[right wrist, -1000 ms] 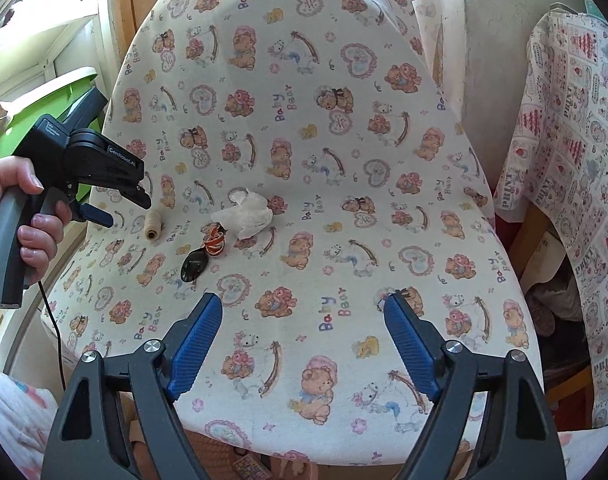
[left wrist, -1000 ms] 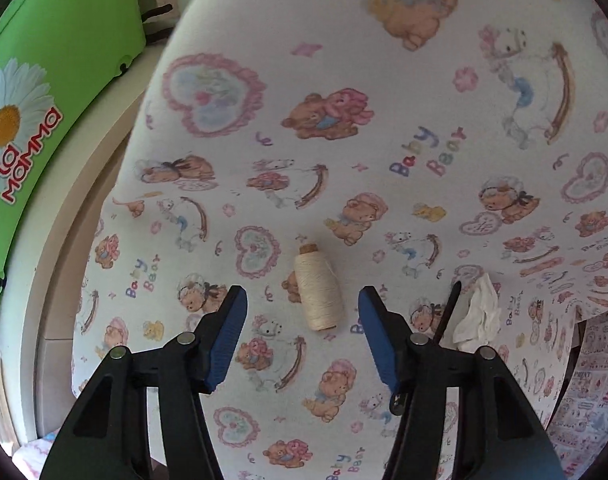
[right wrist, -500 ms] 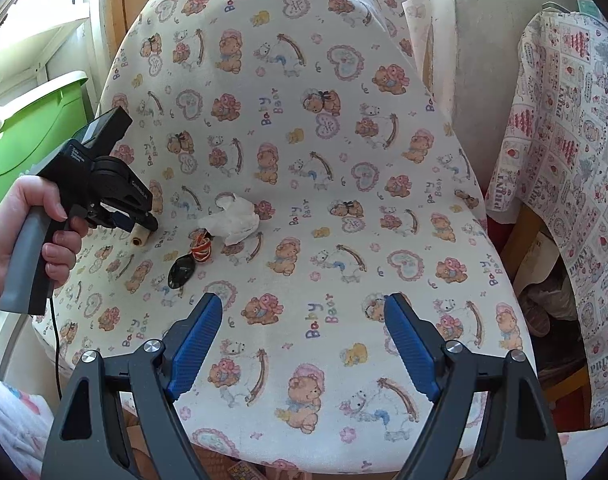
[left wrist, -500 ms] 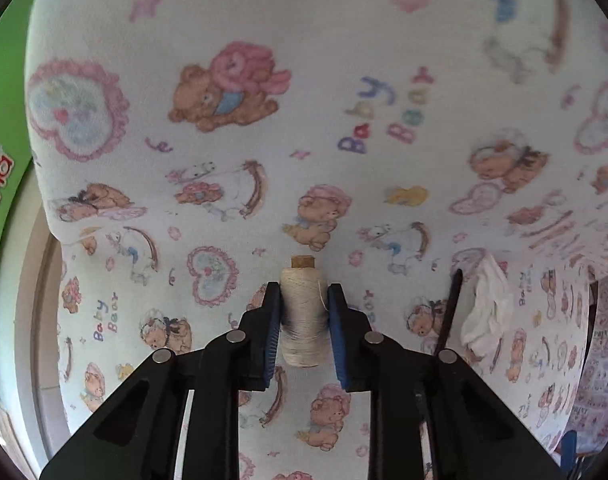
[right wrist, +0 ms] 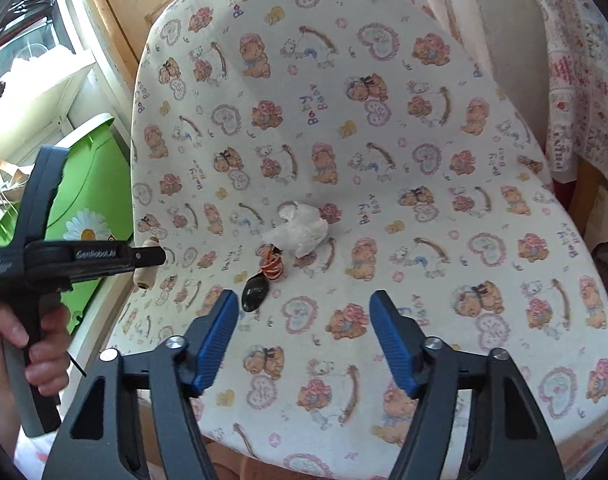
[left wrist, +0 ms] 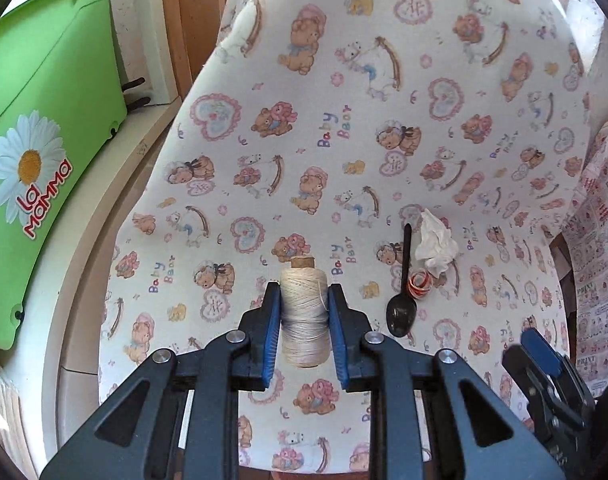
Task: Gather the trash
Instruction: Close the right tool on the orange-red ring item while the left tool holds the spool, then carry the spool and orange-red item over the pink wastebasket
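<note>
We hold the left claw (left wrist: 304, 320) clenched on a spool of cream thread (left wrist: 304, 316); both blue pads press against its sides, and the cardboard core end points away from the camera. In the right wrist view the spool (right wrist: 145, 266) hangs clear of the seat, at the left edge of the chair (right wrist: 464, 80), gripped at the tip of the left claw (right wrist: 145, 258), whose handle is in a hand (right wrist: 43, 344).

The right claw (right wrist: 304, 340) has just been closing but stands released, pads apart, with nothing between them. It hovers over the front of the seat, which is covered in a teddy-bear print fabric.

The remaining items lie together near the middle of the seat:
- a crumpled white tissue (right wrist: 297, 230), resting furthest back;
- a small bundle of orange rubber bands (right wrist: 272, 266), touching the tissue's front edge;
- a black plastic spoon (right wrist: 255, 290), bowl toward us, its handle running under the bands.

A green plastic bin (left wrist: 35, 152) with a daisy logo stands left of the chair. A second patterned cloth (right wrist: 584, 80) hangs to the right.
</note>
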Motion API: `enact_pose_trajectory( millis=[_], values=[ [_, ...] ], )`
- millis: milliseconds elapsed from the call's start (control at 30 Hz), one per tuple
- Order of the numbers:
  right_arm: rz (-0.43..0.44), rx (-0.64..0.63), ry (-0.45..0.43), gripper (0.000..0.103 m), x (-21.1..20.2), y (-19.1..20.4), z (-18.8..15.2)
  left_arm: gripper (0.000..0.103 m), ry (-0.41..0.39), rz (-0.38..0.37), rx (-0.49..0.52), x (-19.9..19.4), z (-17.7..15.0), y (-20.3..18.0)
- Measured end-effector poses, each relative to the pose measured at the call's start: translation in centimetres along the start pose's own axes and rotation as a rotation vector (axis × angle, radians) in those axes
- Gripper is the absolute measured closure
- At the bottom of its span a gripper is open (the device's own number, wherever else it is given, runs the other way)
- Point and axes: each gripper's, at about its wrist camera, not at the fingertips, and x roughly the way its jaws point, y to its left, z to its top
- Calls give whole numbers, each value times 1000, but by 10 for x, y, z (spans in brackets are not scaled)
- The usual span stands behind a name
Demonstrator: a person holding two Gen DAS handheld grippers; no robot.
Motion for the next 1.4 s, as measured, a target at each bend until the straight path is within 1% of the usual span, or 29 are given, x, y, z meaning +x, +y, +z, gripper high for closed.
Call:
enact_pose_trajectory(
  millis=[67,133,167,233,300,400,500,533,600,633,667,700,767,900,1033,1100,1133,1200,1300,1400],
  values=[
    [17,11,25,40,15,2,8,81,-51,-38,-28,-11,-7,3],
    [40,46,47,53,30,1,14,81,-98,-63,-22,-20,-13,6],
    [59,65,71,54,39,1,16,81,-118,-67,-16,-27,-17,8],
    [79,94,107,62,55,0,19,81,-143,-71,-9,-39,-21,8],
    [83,120,129,68,69,-2,20,81,-150,-68,-2,-44,-28,11],
    [101,114,132,68,81,3,20,81,-156,-46,1,-47,-41,15],
    [98,87,142,68,93,12,24,81,-109,-82,-42,-40,-50,25],
    [81,77,149,68,97,15,24,81,-101,-89,-62,-38,-53,29],
    [16,19,144,68,105,22,27,81,-94,-85,-85,-36,-58,34],
    [16,6,148,70,108,22,29,81,-93,-83,-93,-36,-60,36],
    [31,16,173,76,114,22,30,81,-96,-86,-100,-37,-62,37],
    [49,28,202,91,119,20,30,81,-100,-90,-104,-39,-65,38],
    [71,35,217,93,120,19,30,81,-107,-89,-103,-42,-69,39],
    [139,55,199,94,102,17,30,81,-110,-84,-103,-44,-75,36],
    [146,13,147,94,71,20,31,81,-128,-75,-86,-49,-80,28],
    [155,12,121,94,53,18,32,81,-145,-59,-74,-53,-80,21],
    [166,21,111,94,45,17,33,81,-153,-62,-65,-55,-80,17],
    [195,48,89,94,26,13,33,81,-161,-93,-48,-61,-80,8],
    [238,106,47,94,-1,9,32,81,-193,-101,-33,-75,-80,-4],
    [233,72,1,94,-27,18,31,81,-229,-97,1,-88,-82,-14]
  ],
)
